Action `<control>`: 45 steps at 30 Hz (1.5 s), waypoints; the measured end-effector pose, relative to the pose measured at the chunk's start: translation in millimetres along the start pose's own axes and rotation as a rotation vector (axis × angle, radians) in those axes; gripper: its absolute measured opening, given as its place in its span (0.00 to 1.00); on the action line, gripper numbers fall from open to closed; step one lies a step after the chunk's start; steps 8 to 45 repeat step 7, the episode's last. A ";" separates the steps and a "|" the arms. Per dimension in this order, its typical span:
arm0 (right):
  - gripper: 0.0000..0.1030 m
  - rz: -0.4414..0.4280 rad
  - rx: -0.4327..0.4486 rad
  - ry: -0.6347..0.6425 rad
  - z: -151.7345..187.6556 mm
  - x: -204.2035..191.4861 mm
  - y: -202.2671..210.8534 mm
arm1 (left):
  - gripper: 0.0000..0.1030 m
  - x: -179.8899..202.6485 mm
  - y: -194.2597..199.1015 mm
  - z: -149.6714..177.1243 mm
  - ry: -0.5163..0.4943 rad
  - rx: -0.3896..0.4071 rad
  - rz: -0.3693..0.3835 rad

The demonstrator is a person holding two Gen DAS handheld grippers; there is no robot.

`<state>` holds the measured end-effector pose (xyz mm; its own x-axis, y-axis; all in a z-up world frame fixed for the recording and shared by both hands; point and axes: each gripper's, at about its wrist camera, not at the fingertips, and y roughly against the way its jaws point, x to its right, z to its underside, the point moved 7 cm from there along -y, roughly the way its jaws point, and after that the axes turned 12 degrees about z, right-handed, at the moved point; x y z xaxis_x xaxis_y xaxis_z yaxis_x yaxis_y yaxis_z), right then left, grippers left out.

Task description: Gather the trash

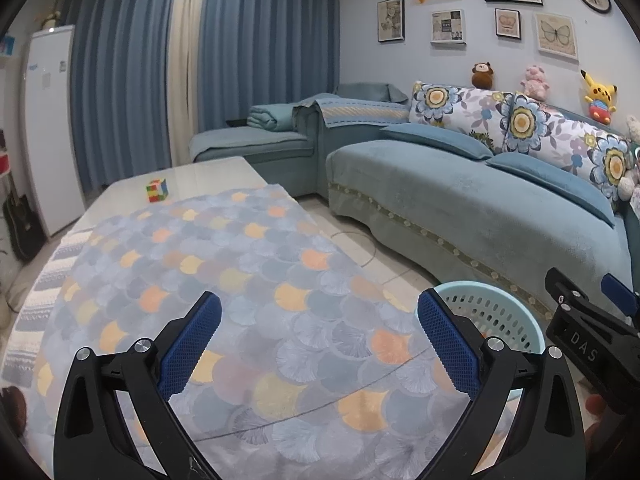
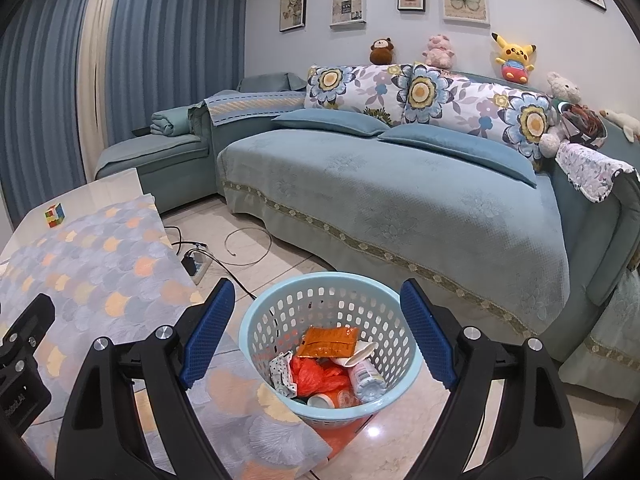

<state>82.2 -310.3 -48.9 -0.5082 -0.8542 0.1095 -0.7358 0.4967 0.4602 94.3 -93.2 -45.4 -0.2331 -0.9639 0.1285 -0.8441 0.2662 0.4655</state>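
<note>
In the left wrist view, the left gripper point(image 1: 319, 344) hovers over the scale-patterned cloth point(image 1: 240, 280) on the table, its blue fingers spread wide with nothing between them, pointing along the table toward the puzzle cube point(image 1: 157, 190) at the far end; the pale blue basket point(image 1: 500, 316) stands on the floor just off the cloth's right edge, partly hidden behind the right finger; the right gripper point(image 1: 592, 320) shows at the right border, above the basket's far side.

In the right wrist view, the right gripper point(image 2: 318, 330) is tilted down over the basket point(image 2: 256, 336), jaws parted wide and empty, straddling its rim; the basket stands upright, mouth up, between the draped cloth point(image 2: 100, 272) and the blue sofa point(image 2: 400, 208); inside it lie an orange packet point(image 2: 330, 342), long axis running left to right, a clear bottle point(image 2: 366, 378) lying on its side and angled away from the camera, a red plastic bag point(image 2: 316, 376), a patterned scrap point(image 2: 282, 372) and a paper cup point(image 2: 322, 400); the left gripper's body shows at the left edge.
</note>
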 end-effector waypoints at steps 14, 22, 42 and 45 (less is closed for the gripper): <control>0.78 0.004 0.007 0.018 -1.5 -2.1 6.4 | 0.93 -8.8 0.9 -3.2 0.036 0.001 0.010; 0.78 0.004 0.007 0.018 -1.5 -2.1 6.4 | 0.93 -8.8 0.9 -3.2 0.036 0.001 0.010; 0.78 0.004 0.007 0.018 -1.5 -2.1 6.4 | 0.93 -8.8 0.9 -3.2 0.036 0.001 0.010; 0.78 0.004 0.007 0.018 -1.5 -2.1 6.4 | 0.93 -8.8 0.9 -3.2 0.036 0.001 0.010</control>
